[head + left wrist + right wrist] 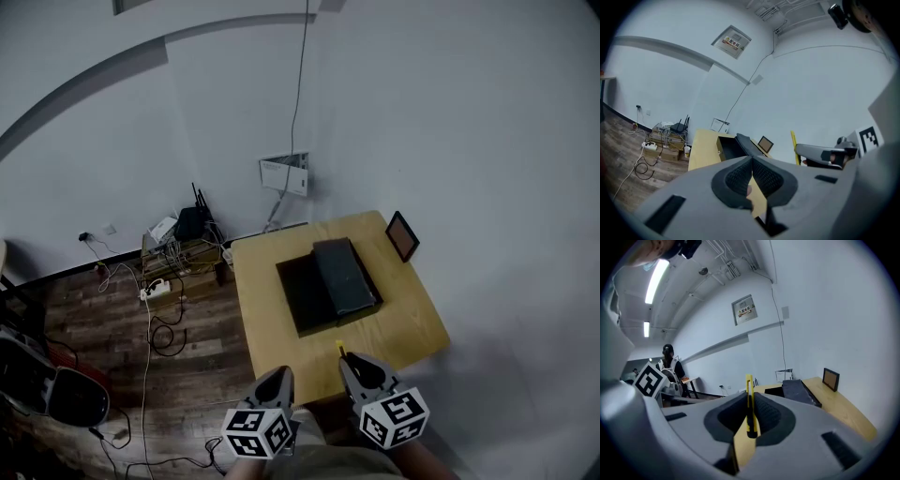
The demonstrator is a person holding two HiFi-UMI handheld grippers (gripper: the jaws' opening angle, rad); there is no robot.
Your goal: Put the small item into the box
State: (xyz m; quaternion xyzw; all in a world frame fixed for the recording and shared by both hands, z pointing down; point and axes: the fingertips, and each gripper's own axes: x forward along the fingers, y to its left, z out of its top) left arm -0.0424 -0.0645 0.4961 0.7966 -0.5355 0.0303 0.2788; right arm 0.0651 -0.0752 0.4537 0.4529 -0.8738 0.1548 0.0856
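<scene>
On the wooden table [412, 323] stands an open black box [305, 295], its lid [345, 275] propped along the box's right side. My right gripper [356, 367] hovers at the table's near edge, shut on a slim yellow utility knife [340, 349] that sticks out past its tips toward the box. The right gripper view shows the knife [749, 399] upright between the pads, with the box [797, 392] ahead to the right. My left gripper [278, 380] hangs beside it, off the table's near edge. Its pads [740, 176] meet with nothing between them.
A small dark-framed picture [402, 235] stands at the table's far right corner. Routers, a power strip and tangled cables [178, 248] lie on the wooden floor to the left. A dark rounded object [56, 389] sits at lower left. A person [670, 364] stands far behind.
</scene>
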